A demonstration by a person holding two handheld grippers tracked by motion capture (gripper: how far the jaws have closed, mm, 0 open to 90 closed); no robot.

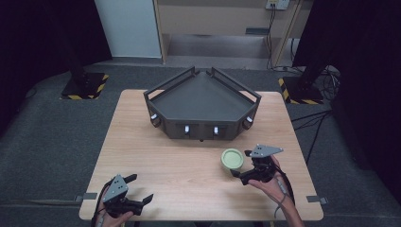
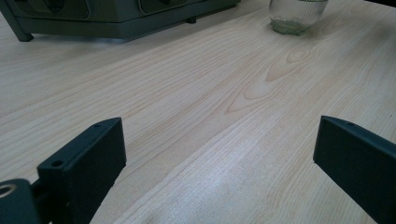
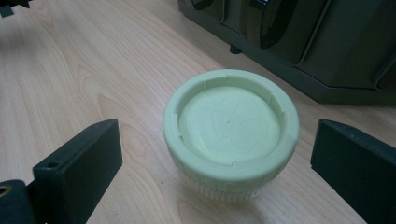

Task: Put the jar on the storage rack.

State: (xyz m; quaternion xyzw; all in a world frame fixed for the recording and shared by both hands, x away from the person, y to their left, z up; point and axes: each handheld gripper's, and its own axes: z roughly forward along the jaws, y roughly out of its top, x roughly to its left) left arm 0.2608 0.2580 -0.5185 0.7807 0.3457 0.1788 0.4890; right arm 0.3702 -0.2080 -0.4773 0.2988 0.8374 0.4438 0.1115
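Note:
A small glass jar point(image 1: 232, 159) with a pale green lid stands upright on the wooden table point(image 1: 189, 189), right of centre. In the right gripper view the jar point(image 3: 231, 133) sits just ahead of the wide-apart jaws, untouched. My right gripper point(image 1: 240, 163) is open beside the jar's right side, held by a hand. My left gripper point(image 1: 140, 187) is open near the table's front left corner, with bare wood between its jaws. The left gripper view shows the jar point(image 2: 297, 15) far off at the top right.
A dark angular tray point(image 1: 202, 97) with railings and small lights along its front stands at the back middle of the table, close behind the jar. Bare wood lies between the two grippers. Stand bases with yellow-black tape point(image 1: 85, 87) sit on the floor beyond.

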